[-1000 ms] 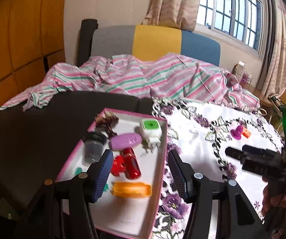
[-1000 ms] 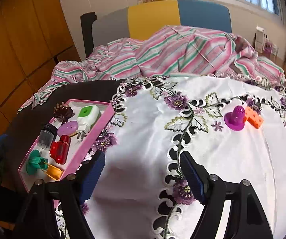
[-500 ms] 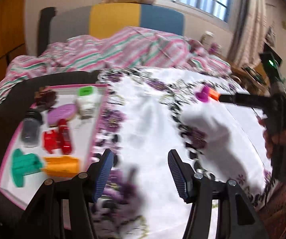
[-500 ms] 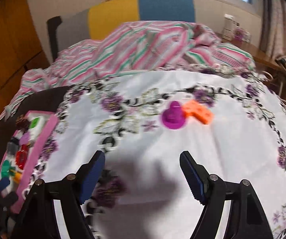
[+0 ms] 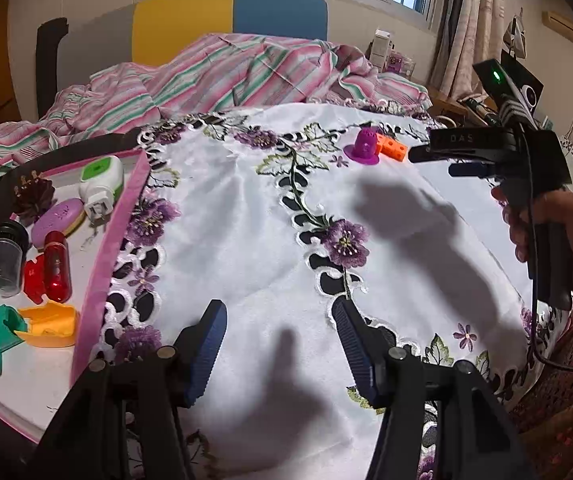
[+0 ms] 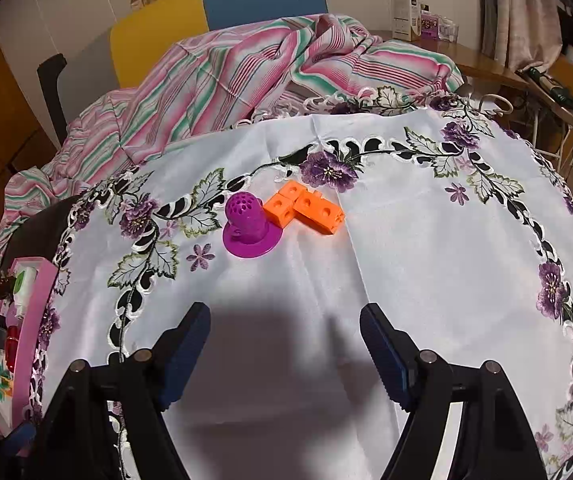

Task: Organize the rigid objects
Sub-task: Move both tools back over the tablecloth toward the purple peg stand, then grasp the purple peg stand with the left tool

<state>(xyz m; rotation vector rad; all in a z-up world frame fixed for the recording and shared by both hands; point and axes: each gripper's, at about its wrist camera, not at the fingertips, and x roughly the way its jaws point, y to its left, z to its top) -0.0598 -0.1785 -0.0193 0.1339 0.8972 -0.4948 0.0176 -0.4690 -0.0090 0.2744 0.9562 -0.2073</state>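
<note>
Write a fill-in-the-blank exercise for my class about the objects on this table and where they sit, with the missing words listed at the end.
1. The purple perforated piece stands on the white cloth beside a block coloured ____.
2. The red capsule lies inside the tray whose rim is ____.
3. Both the left gripper and the right gripper hold ____.
4. The pine cone lies in the ____.

Missing words: orange; pink; nothing; tray

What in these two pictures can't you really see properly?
- Pink tray: its near corner is cut off by the left tool in the left view; squeezed at the edge in the right view.
- Orange block: the purple perforated piece covers part of it in the left view.
- Boxes on the far shelf: print too small, right view.
- Right tool: open.
</note>
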